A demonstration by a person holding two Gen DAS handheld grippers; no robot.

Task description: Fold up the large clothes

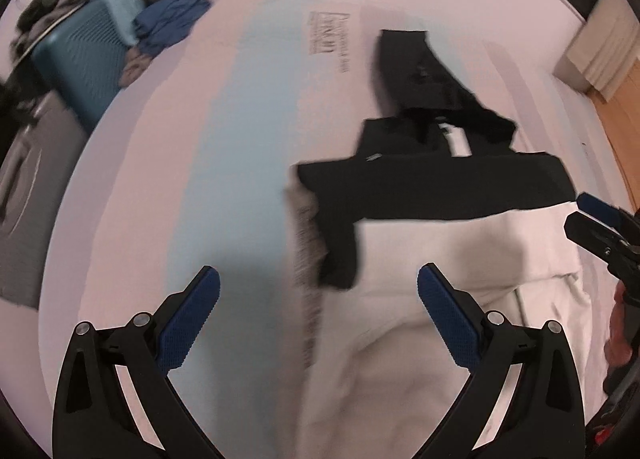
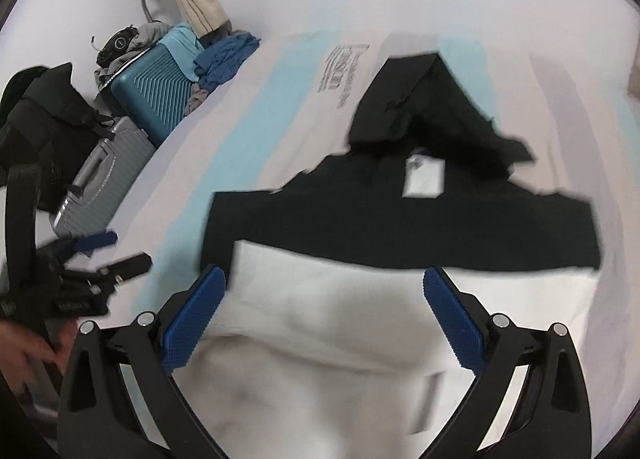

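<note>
A large black-and-white garment lies spread on the mattress; its black hooded top [image 1: 440, 187] [image 2: 400, 227] is farther away and its white part [image 1: 432, 307] [image 2: 320, 339] is nearer. My left gripper [image 1: 318, 279] hangs open above the garment's left edge with nothing between its blue pads [image 1: 188, 323]. In its own view my right gripper [image 2: 324, 279] is open and empty over the white part. Each gripper also shows at the edge of the other's view: the right gripper [image 1: 586, 217] and the left gripper [image 2: 120, 253].
The mattress [image 1: 248, 139] [image 2: 256, 131] is white with a pale blue stripe and printed lettering. Beyond its far left edge stand a teal suitcase [image 2: 156, 91], a grey suitcase [image 2: 100, 175] and a pile of blue clothes [image 2: 224, 55]. Wooden floor [image 1: 616, 99] shows at right.
</note>
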